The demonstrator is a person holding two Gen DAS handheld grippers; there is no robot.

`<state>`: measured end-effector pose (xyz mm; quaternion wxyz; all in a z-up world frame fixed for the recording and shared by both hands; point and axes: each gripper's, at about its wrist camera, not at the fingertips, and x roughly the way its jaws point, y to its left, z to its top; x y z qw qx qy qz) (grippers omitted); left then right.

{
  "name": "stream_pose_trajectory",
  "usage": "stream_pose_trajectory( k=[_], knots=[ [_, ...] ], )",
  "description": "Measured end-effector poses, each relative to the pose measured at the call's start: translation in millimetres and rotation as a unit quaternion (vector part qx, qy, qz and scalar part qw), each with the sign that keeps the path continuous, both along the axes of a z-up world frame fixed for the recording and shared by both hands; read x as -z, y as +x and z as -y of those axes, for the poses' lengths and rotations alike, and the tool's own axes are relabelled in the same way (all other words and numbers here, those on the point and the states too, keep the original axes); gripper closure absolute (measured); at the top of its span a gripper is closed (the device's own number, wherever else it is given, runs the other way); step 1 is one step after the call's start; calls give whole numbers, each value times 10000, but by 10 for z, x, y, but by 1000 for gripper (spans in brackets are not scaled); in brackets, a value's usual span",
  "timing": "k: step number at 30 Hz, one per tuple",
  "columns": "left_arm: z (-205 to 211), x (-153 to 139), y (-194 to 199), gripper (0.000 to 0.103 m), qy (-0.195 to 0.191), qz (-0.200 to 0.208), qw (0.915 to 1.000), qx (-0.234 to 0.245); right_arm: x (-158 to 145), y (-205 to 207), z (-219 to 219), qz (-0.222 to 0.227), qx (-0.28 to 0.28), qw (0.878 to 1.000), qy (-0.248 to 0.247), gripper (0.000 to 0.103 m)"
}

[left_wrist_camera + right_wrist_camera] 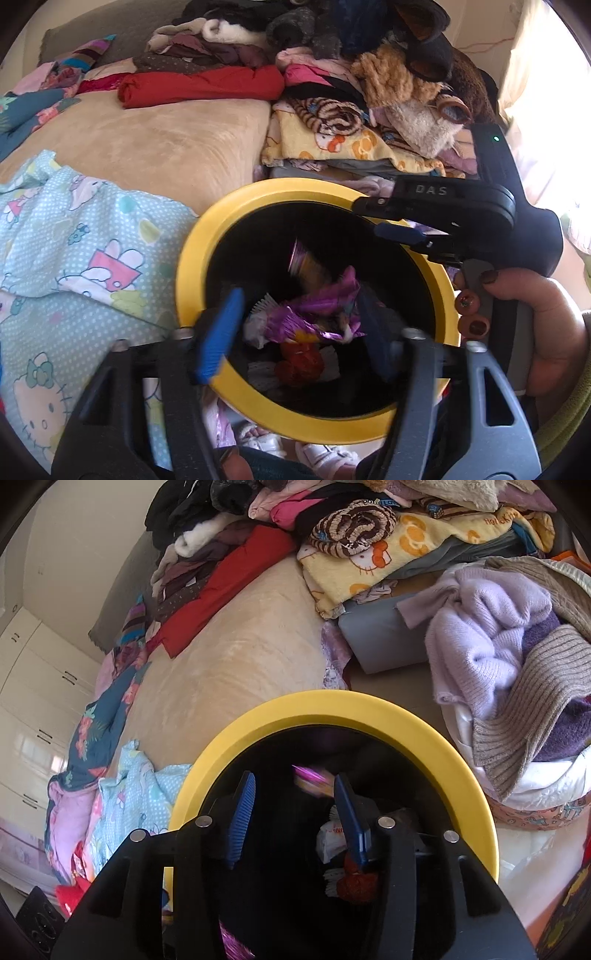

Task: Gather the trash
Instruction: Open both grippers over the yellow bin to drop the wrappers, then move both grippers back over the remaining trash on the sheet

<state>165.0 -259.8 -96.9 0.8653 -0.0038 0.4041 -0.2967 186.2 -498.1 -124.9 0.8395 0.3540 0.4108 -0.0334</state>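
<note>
Hovering over the mouth of the yellow-rimmed bin (192, 266), the left hand-held gripper (299, 332) has its two blue fingers spread apart with nothing between them. Inside the dark bin lies the trash: a crumpled purple wrapper (314, 317) on top, a red piece (299, 362) under it and some white paper beside. One more small wrapper (306, 262), blurred in purple and orange, shows in the air inside the bin, above the pile. The right hand-held gripper (291, 812) is also above the bin (332, 709), its fingers released and empty; the same blurred wrapper (314, 779) shows just beyond its fingertips, touching neither of them as far as I can tell. In the left wrist view the right hand-held gripper (402, 221) reaches over the far rim of the bin, and the person's right hand (532, 325) holds its handle. The bin stands against a bed with a beige cover (155, 140). On the bed are a red folded cloth (199, 86), a light blue cartoon sheet (74, 251) and a yellow cartoon blanket (369, 565). A lilac sweater (480, 627) lies in a heap to the right of the bin.
</note>
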Motion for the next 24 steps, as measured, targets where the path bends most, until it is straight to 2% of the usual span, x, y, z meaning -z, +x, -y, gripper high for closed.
stream_pose_trajectory(
  k=[3, 8, 18, 24],
  knots=[
    [-113, -45, 4, 11, -169, 26, 9997, -186, -24, 9, -12, 107, 7, 9999, 79, 49],
    [-343, -124, -14, 11, -178, 111, 9979, -617, -145, 38, -136, 378, -111, 9992, -3, 39],
    [-770, -267, -92, 11, -138, 352, 9923, -1176, -397, 68, -480, 894, -532, 9934, -481, 31],
    [-957, -345, -157, 11, -126, 509, 9889, -1390, -470, 49, -640, 1105, -722, 9895, -582, 28]
  ],
)
